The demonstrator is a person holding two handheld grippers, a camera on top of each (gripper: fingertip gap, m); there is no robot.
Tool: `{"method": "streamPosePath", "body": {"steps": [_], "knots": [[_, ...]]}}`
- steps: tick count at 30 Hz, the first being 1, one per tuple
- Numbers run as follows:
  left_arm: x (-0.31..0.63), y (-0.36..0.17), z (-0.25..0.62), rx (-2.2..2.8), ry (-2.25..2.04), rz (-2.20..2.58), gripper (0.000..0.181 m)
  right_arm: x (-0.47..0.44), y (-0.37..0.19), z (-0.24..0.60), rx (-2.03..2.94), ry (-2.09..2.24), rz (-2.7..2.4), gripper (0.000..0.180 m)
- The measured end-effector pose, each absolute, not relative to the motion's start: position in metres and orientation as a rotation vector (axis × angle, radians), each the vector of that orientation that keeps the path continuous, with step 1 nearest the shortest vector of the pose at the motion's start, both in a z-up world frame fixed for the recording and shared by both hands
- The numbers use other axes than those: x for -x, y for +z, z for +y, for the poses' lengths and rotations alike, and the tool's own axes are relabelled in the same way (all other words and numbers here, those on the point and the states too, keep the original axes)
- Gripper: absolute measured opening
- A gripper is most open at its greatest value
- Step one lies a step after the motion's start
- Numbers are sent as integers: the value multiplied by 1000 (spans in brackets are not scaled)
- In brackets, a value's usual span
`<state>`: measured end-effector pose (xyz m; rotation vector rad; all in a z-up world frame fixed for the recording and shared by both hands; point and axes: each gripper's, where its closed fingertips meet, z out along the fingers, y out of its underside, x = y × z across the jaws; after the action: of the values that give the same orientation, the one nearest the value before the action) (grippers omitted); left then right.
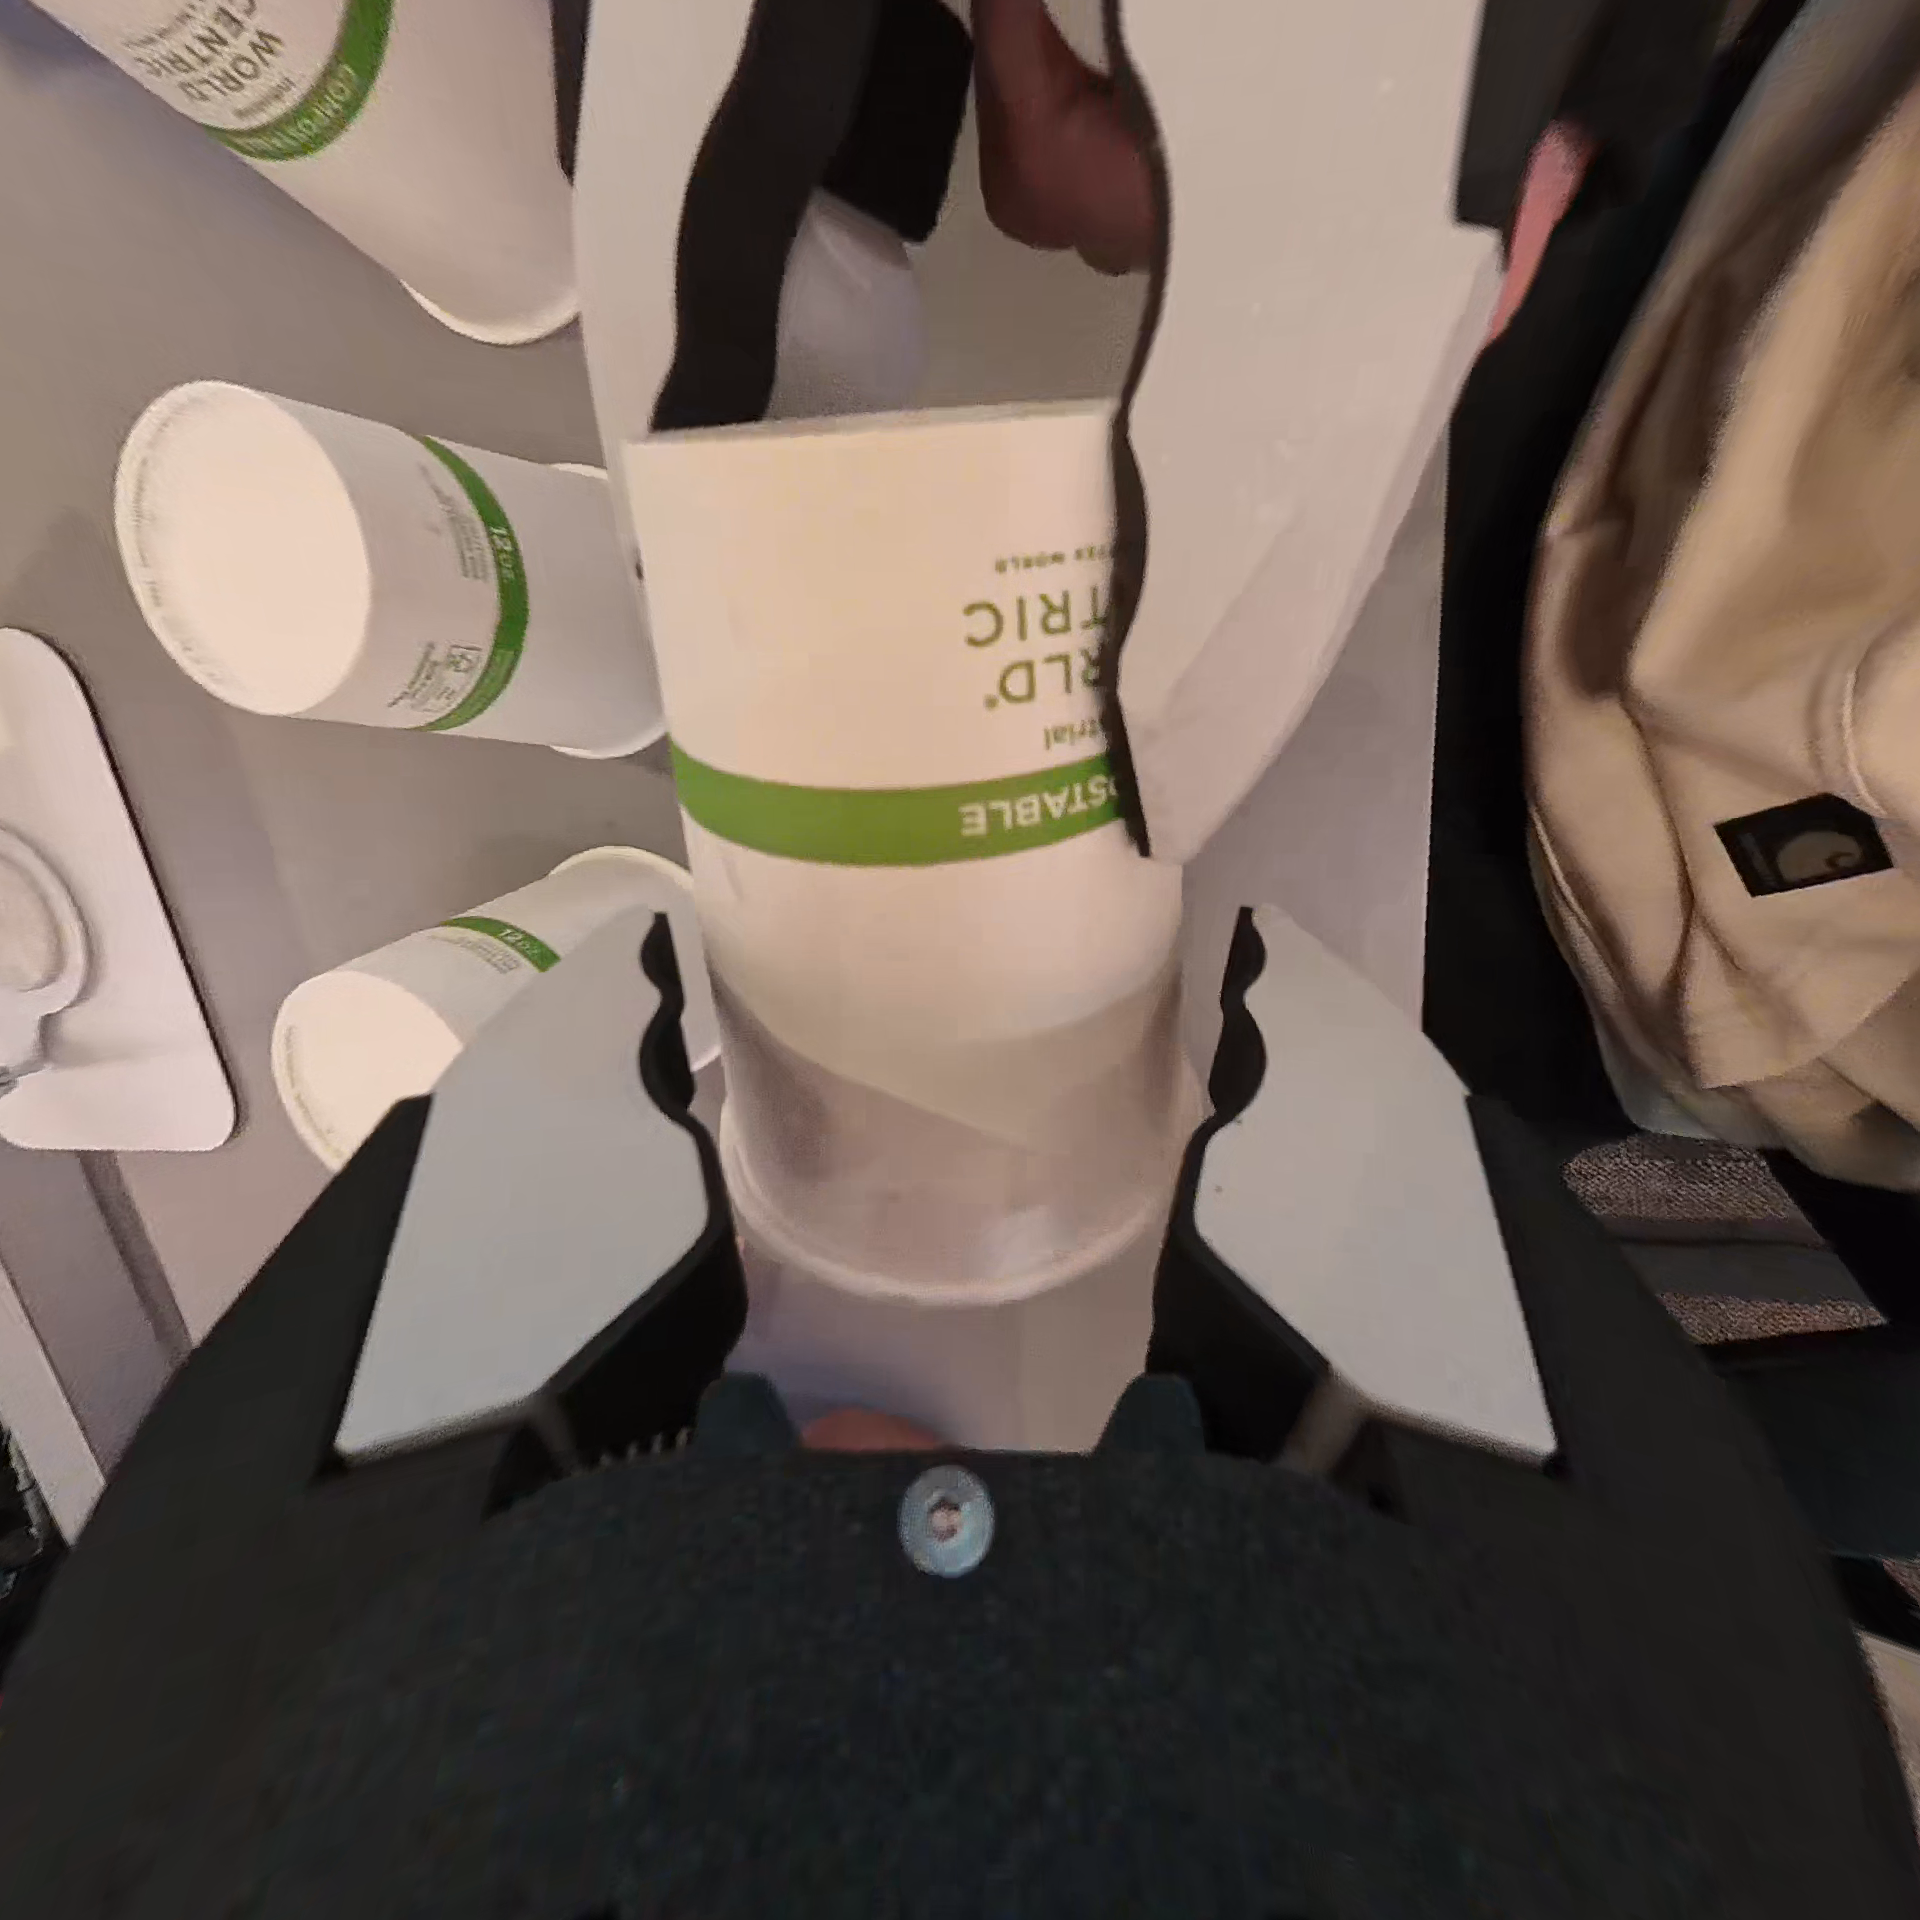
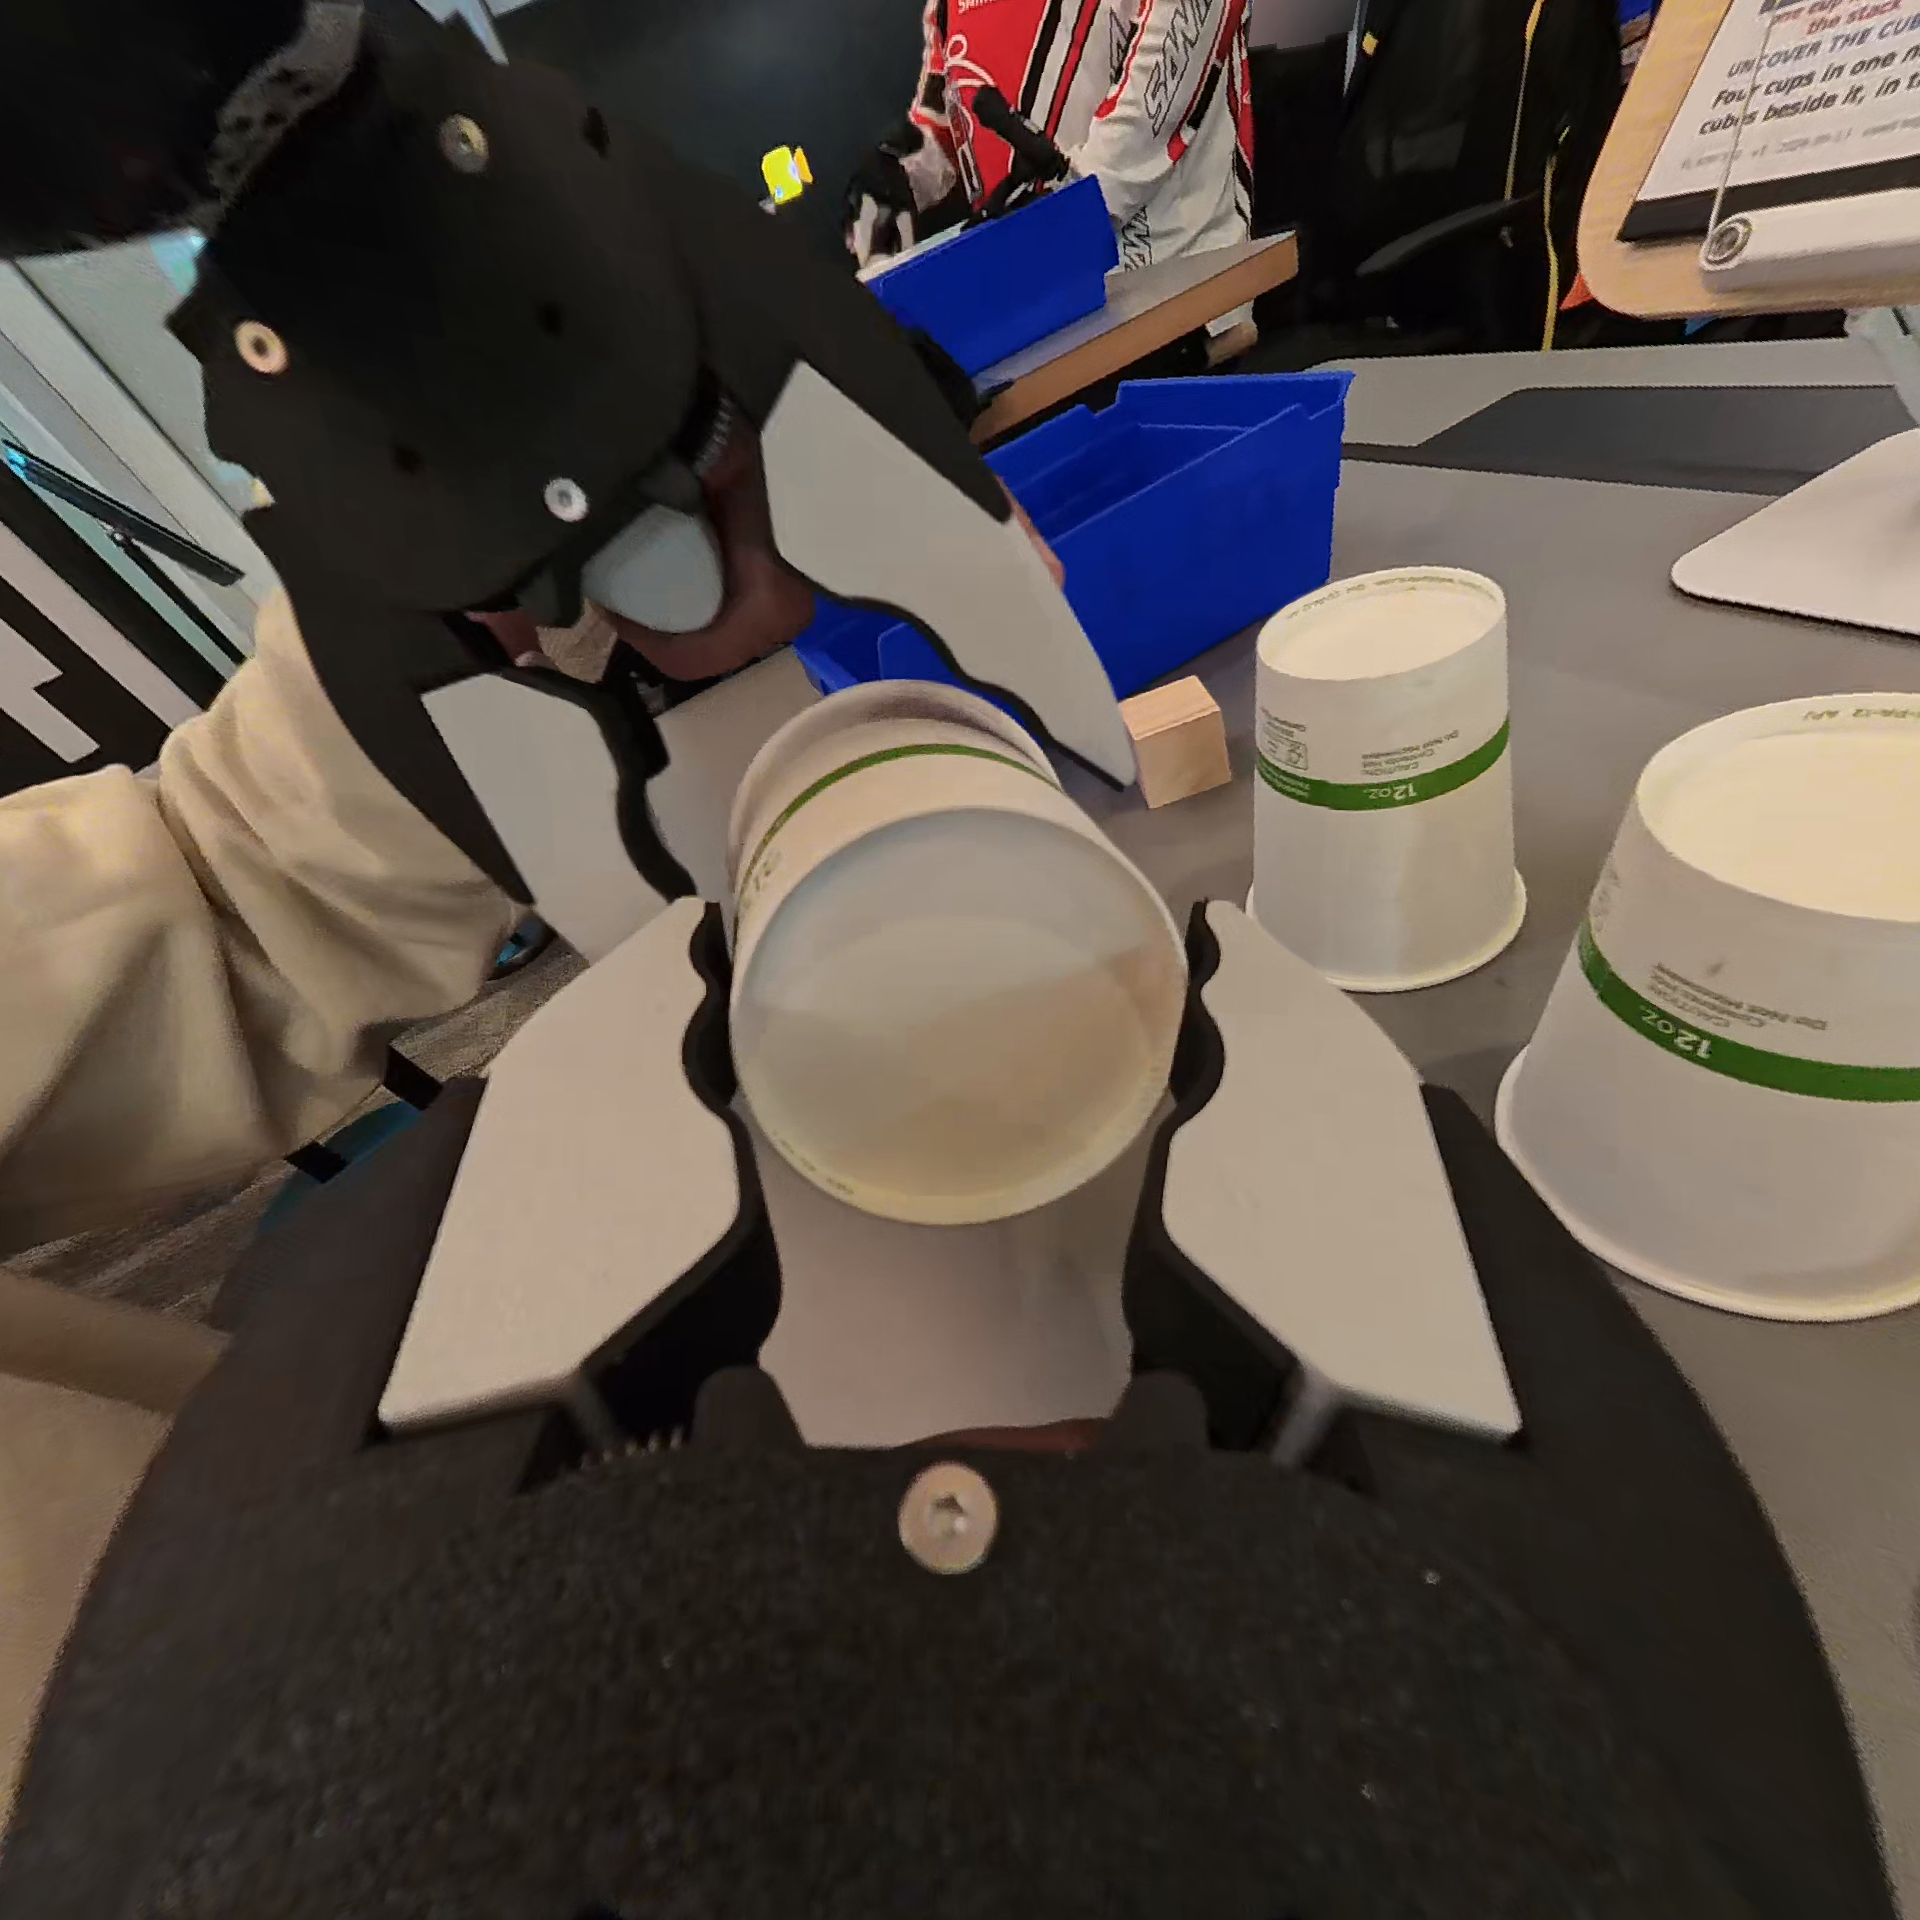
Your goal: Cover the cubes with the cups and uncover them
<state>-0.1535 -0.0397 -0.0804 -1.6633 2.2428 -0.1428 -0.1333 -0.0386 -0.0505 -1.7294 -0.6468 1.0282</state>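
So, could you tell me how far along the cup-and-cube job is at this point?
Done: three inverted paper cups stand on the grey table; whether cubes sit under them is hidden. In hand: the left gripper and right gripper both clamp a fourth paper cup sideways in the air. Left: one wooden cube lies bare by the blue bin, probably next to be covered, then all the uncovering.

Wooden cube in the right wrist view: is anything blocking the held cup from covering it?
No loose object does. The wooden cube sits bare on the table, apart from the nearest upside-down cup. Only the left gripper, clamped with the right gripper on the held cup, has a finger partly in front of it.
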Motion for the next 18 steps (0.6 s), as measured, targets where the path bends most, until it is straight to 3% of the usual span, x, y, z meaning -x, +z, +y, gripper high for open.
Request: {"method": "streamPosePath", "body": {"steps": [2, 9, 18], "knots": [[152, -85, -39, 1662, -123, 2249, 90, 133, -49, -39, 1726, 1021, -650, 83], [150, -89, -27, 1646, -123, 2124, 88, 123, -48, -37, 1701, 942, -676, 86], [222, -21, 63, 1718, -433, 1113, 88, 101, -32, -31, 1705, 1015, -606, 73]]}}
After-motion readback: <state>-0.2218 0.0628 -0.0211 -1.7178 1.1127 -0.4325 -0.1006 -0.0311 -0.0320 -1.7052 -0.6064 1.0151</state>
